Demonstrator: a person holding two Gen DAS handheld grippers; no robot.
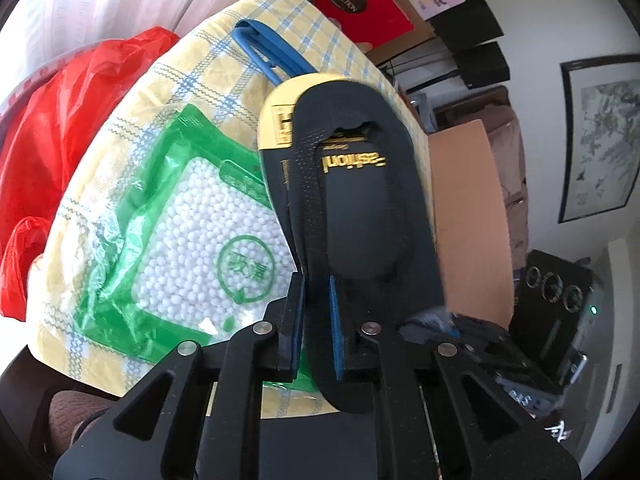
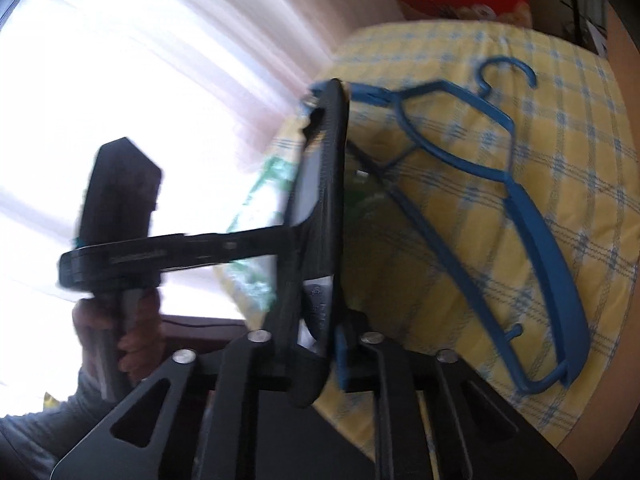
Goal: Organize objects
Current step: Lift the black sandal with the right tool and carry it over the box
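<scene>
A flat dark package [image 1: 360, 208] with gold lettering and a cream top stands upright over the yellow checked cloth [image 1: 160, 92]. My left gripper [image 1: 316, 284] is shut on its lower edge, blue pads on both sides. In the right wrist view the same package [image 2: 324, 200] is seen edge-on. My right gripper [image 2: 320, 344] is shut on its near end. The left gripper [image 2: 284, 236] reaches in from the left and clamps the package's middle, with a hand [image 2: 136, 320] on its handle. Both grippers hold the package above the cloth.
A green bag of white beads [image 1: 192, 240] lies on the cloth left of the package. Blue hangers [image 2: 520, 208] lie on the cloth [image 2: 560, 120] to the right. A red plastic bag [image 1: 60, 120], a red box [image 1: 352, 4] and a wooden board [image 1: 468, 220] stand around.
</scene>
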